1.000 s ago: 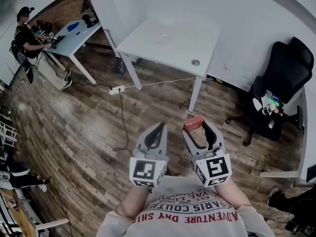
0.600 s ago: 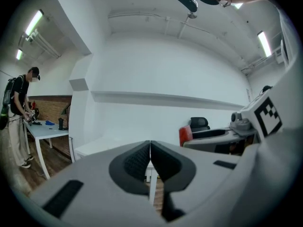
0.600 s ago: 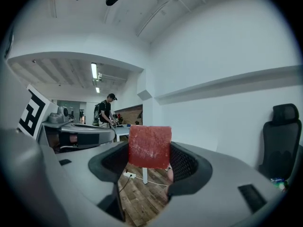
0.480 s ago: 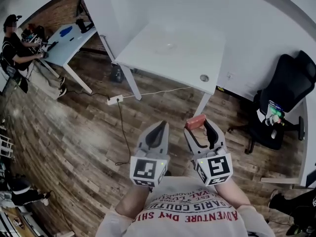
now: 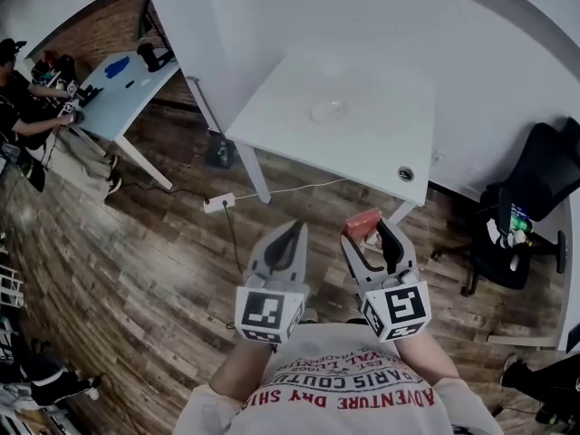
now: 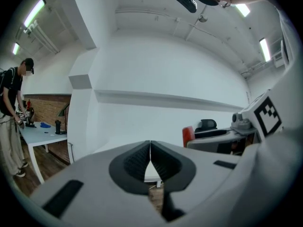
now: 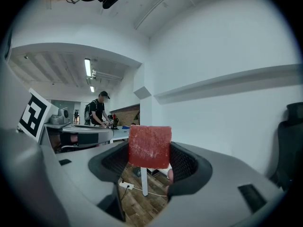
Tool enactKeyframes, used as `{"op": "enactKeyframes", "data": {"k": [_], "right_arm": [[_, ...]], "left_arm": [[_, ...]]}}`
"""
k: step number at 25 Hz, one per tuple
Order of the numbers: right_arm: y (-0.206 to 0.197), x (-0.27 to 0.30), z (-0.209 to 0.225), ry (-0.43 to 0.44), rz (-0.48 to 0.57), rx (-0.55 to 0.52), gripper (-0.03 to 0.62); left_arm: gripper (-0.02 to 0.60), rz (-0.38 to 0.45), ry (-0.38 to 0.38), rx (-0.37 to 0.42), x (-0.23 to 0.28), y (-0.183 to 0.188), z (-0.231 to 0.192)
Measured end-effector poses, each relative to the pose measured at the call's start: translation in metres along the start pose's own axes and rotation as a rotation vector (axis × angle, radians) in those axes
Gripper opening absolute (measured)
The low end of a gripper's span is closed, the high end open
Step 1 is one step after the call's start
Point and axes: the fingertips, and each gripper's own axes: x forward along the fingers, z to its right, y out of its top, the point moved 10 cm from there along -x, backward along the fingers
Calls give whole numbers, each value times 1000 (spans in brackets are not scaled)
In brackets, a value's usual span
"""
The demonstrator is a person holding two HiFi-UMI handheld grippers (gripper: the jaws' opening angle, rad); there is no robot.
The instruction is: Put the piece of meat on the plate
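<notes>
A red block of meat (image 7: 150, 146) is clamped between the jaws of my right gripper (image 5: 365, 231), which is shut on it; in the head view the meat (image 5: 361, 224) shows at the gripper's tip, over the wooden floor in front of the white table (image 5: 299, 130). A faint round plate (image 5: 328, 111) lies near the middle of that table. My left gripper (image 5: 290, 237) is held beside the right one, jaws shut with nothing between them (image 6: 150, 161). Both grippers are short of the table's near edge.
A black office chair (image 5: 530, 208) stands to the right. A white power strip (image 5: 220, 202) and cable lie on the floor under the table. A person (image 5: 23, 98) works at a blue-topped desk (image 5: 118, 84) far left.
The table and plate have come closer and shifted right in the head view as I move forward. Both grippers keep their pose; the meat stays held.
</notes>
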Motion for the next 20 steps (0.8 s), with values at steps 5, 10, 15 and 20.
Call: {"op": "enactKeyframes", "data": {"k": [5,10,15,20], "right_arm": [[-2,34,-1,17,-26,21,276],[-9,67,13,46,-40,50,276],[-14,116,47,82,-49,66,276],[-7,181,97,128,-38,65,276]], "left_arm": [[8,-11,4,-63,14,-13,-28],[8,-44,25,-70,43,-22,-44],[8,-56,62,-52,89,-22,-60],[8,-45,110,-30,160,-9,-82]]}}
